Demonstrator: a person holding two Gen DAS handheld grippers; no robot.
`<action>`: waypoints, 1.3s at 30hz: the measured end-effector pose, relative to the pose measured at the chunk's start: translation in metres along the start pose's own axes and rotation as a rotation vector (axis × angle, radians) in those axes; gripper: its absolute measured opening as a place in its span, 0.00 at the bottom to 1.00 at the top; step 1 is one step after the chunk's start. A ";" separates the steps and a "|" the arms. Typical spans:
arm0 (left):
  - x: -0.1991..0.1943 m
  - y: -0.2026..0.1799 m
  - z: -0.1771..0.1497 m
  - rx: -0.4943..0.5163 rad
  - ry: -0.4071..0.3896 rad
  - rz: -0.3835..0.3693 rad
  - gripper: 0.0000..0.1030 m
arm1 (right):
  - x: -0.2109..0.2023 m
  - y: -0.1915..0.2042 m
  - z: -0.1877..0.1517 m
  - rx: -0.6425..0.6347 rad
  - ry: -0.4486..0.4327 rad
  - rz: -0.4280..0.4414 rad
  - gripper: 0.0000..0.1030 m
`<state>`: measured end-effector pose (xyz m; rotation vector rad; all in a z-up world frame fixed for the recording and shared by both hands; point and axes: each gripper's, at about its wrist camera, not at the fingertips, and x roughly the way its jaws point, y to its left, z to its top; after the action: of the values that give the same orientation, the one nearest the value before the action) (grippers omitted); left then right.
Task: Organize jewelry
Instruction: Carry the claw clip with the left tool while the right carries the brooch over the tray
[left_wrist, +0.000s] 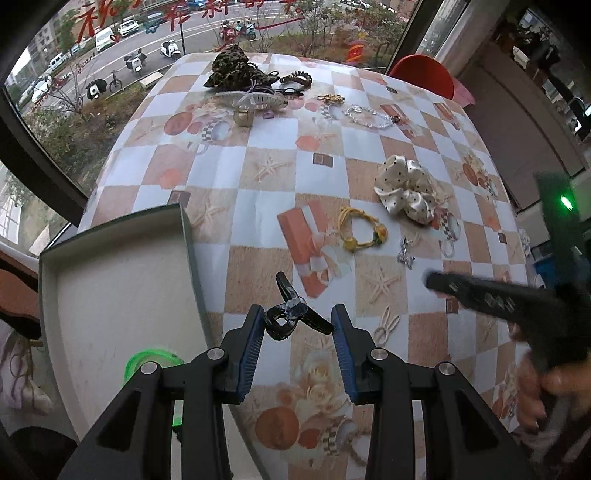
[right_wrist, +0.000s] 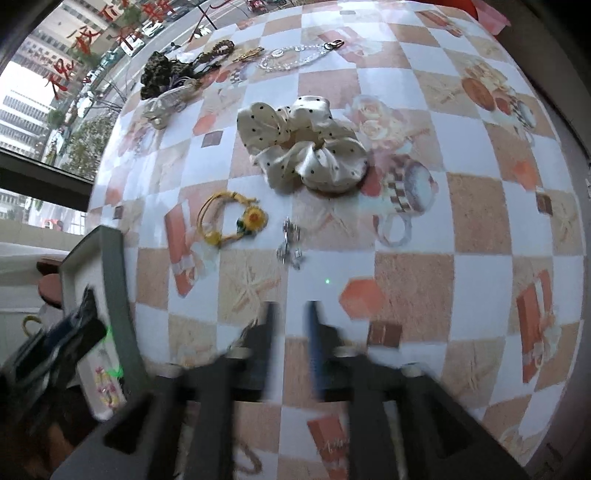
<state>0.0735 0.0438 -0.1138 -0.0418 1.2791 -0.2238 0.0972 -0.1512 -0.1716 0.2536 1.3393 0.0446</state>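
- Two grippers work here: the left gripper (left_wrist: 297, 328) pinches a black hair clip (left_wrist: 293, 314) between its blue pads, beside the box (left_wrist: 110, 295).
- To do it well, I think it must carry the clip over the box rim, then release low.
- Right gripper (right_wrist: 291, 343) points steeply down, jaws spread and empty.

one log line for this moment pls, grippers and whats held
left gripper: shut on black hair clip, beside box | right gripper: open, empty | yellow bracelet, polka-dot scrunchie: on table
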 end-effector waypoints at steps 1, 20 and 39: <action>0.000 0.001 -0.001 -0.003 -0.001 0.003 0.41 | 0.004 0.002 0.003 -0.010 -0.003 -0.011 0.46; -0.004 -0.003 -0.010 0.004 -0.008 -0.013 0.41 | 0.002 0.002 0.006 -0.010 -0.017 0.009 0.14; -0.050 0.043 -0.063 -0.090 -0.032 0.013 0.41 | -0.048 0.083 -0.033 -0.147 0.009 0.147 0.14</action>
<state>0.0063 0.1013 -0.0911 -0.1135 1.2565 -0.1539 0.0637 -0.0739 -0.1151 0.2272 1.3180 0.2671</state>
